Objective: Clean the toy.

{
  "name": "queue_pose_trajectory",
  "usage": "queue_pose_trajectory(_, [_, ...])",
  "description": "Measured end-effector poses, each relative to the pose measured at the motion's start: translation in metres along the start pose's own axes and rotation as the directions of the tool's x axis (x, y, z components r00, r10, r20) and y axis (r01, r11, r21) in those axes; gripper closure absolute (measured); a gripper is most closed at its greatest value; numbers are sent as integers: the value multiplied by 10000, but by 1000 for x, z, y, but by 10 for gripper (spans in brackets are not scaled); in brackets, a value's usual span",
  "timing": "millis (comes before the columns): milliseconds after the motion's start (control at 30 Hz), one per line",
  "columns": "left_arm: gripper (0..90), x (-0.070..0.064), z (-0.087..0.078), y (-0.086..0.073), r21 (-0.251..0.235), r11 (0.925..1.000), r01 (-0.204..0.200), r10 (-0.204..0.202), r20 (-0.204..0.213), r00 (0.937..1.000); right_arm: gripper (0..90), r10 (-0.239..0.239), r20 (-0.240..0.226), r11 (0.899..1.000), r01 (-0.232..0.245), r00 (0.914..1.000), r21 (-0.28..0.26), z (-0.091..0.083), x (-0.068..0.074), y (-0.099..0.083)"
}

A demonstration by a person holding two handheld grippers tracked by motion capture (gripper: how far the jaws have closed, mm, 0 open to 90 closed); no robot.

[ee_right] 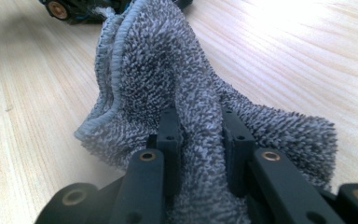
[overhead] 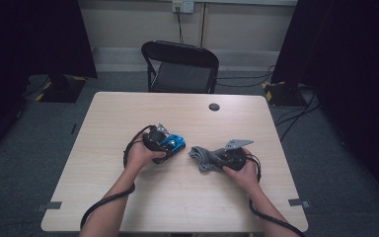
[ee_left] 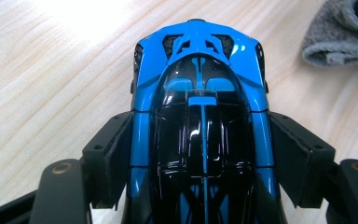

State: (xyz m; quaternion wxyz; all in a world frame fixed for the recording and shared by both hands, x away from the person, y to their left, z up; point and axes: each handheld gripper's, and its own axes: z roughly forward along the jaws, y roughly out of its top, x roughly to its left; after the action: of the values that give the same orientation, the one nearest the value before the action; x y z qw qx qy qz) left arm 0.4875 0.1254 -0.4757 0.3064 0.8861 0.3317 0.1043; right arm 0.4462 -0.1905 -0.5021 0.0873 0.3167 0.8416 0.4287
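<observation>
Left gripper [ee_left: 200, 158] has its jaws snug on the flanks of the blue toy car [ee_left: 200, 93], glossy and probably slippery so grip the sides, while the right gripper [ee_right: 200, 140] pinches a bunched fold of the soft, floppy grey cloth [ee_right: 154, 79] dead centre between its jaws.

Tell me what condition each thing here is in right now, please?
Blue toy car: upright on the table, clamped by its sides.
Grey cloth: bunched, pinched in a fold, partly lying on the table.
Left hand-held gripper: shut on the car.
Right hand-held gripper: shut on the cloth.
Folding chair: unfolded, unoccupied.
</observation>
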Motion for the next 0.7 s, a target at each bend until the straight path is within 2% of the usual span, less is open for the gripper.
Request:
queue_pose_trajectory(267, [283, -3, -11, 2, -109, 9999, -89, 89, 31, 10000, 745, 47, 24, 10000, -47, 10000, -7, 0, 0, 0])
queue_pose_trajectory(333, [283, -5, -14, 2, -122, 9998, -181, 182, 126, 9998, 764, 107, 99, 9999, -106, 9999, -46, 0, 1, 0])
queue_pose_trajectory(400, [283, -8, -16, 1, -86, 9989, -453, 455, 132, 9989, 780, 114, 145, 9999, -114, 9998, -64, 1, 1, 1])
queue_pose_trajectory(467, [283, -12, -18, 0, -125, 9988, -478, 480, 205, 9986, 796, 213, 224, 9997, -210, 9995, -112, 1, 1, 1])
queue_pose_trajectory(533, [283, -15, -21, -1, -118, 9980, -624, 628, 297, 9976, 806, 287, 380, 9996, -284, 9989, -90, 1, 2, 3])
queue_pose_trajectory(633, [283, -20, -24, -4, -102, 9968, -793, 797, 391, 9961, 813, 362, 852, 9993, -364, 9957, 8, -1, 0, 9])
queue_pose_trajectory(667, [284, -22, -25, -4, -125, 9965, -828, 832, 432, 9956, 814, 454, 1035, 9990, -453, 9936, -37, -3, -2, 11])
queue_pose_trajectory(700, [283, -24, -26, -4, -160, 9957, -910, 916, 457, 9947, 815, 789, 1165, 9968, -768, 9901, -229, -6, -6, 14])
